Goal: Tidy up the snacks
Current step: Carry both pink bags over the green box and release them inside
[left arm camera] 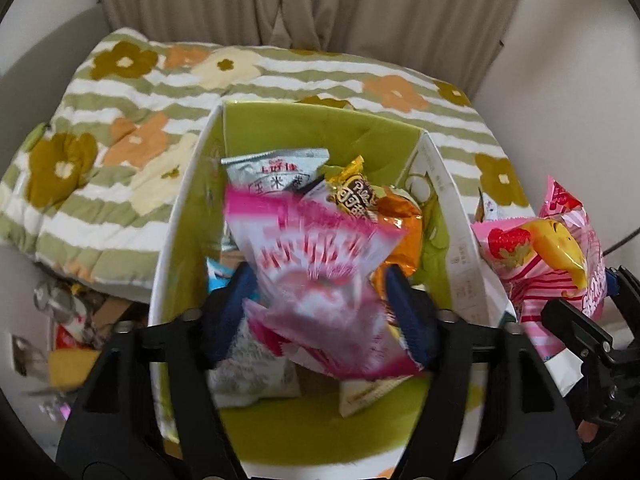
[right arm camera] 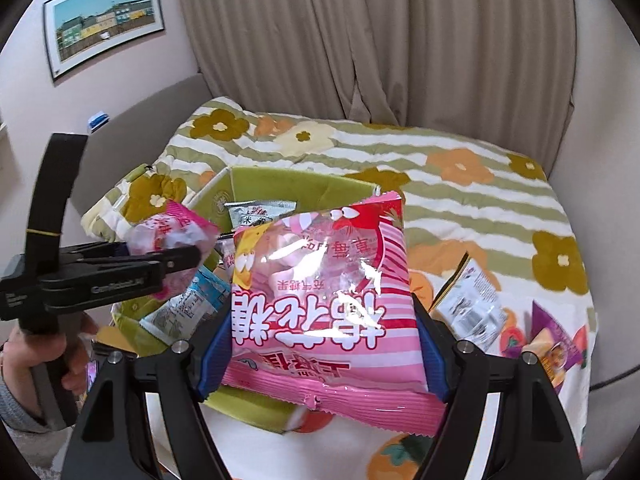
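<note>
Beige curtains (right arm camera: 360, 40) hang at the back, w/ a flowery striped blanket (right arm camera: 460, 208) spread on a couch under everything. We see a framed picture (right arm camera: 104, 16) on the wall only in the right cam; the left cam never shows it.

Our left claw (left arm camera: 320, 280) is over the green box (left arm camera: 304, 128). Its blue pads (left arm camera: 412, 312) sit wide apart, and a pink and white snack bag (left arm camera: 316, 264) is between them. That bag is all blurry, so we can't tell if the pads press it or not. Right cam shows the same claw from the side (right arm camera: 176, 256), w/ the crinkly pink bag (right arm camera: 168, 236) at its tip and a hand (right arm camera: 44, 356) on the handle.

Below the left claw, inside the box, we see more snacks: a pale bag w/ red letters (left arm camera: 272, 172) at the far end, a yellow and brown pack (left arm camera: 352, 192) just right of it, and an orange shiny pack (left arm camera: 404, 224) next to that.

Our right claw (right arm camera: 324, 332) grips a big pink marshmallow bag (right arm camera: 320, 292) from both sides. It has stripes, a strawberry look, big white letters, and a shiny clear window. It sits just ahead of the claw, near the box's near right edge. In the left cam this bag (left arm camera: 540, 256) shows off to the right, outside the box wall.

Right of the right claw, two packs lie on the blanket: a silver one (right arm camera: 468, 304) and a purple one (right arm camera: 556, 340). Only the right cam shows them.
</note>
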The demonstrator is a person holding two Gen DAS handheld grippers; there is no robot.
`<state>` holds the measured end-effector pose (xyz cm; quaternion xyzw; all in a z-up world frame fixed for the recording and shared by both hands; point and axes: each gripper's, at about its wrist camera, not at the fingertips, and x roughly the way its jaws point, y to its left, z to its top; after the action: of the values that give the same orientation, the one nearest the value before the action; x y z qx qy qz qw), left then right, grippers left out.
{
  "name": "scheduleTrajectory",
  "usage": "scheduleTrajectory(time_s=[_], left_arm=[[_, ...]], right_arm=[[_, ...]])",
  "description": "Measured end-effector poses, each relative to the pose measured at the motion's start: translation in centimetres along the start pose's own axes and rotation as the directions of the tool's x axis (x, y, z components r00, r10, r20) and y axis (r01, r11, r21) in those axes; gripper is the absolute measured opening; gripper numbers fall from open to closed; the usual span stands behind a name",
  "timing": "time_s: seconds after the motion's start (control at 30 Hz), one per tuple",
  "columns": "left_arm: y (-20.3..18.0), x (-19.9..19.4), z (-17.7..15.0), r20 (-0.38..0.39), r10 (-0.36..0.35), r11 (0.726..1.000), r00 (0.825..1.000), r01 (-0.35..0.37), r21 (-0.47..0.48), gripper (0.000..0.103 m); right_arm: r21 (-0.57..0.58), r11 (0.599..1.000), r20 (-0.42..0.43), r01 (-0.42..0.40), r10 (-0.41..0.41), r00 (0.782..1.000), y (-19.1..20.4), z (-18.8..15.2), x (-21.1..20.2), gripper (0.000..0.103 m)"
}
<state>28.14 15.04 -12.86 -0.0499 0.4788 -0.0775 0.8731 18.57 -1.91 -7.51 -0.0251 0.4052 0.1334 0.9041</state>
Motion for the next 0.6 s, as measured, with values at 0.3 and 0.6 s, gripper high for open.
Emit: scheduleTrajectory(time_s=[0.3, 0.6], left_arm=[[2.4, -1.2, -1.3, 0.022, -0.051, 0.999, 0.998, 0.051, -0.016, 0.103], [3.7, -3.2, -1.6, 0.069, -0.005, 1.0, 0.998, 0.005, -0.007, 0.103]], right_arm=[[0.046, 0.999, -0.052, 0.026, -0.023, 0.998, 1.2, -0.2, 1.9, 0.074], [0.052, 0.997, -0.053, -0.053, 0.056, 0.997, 3.7, 1.2, 3.5, 0.075]])
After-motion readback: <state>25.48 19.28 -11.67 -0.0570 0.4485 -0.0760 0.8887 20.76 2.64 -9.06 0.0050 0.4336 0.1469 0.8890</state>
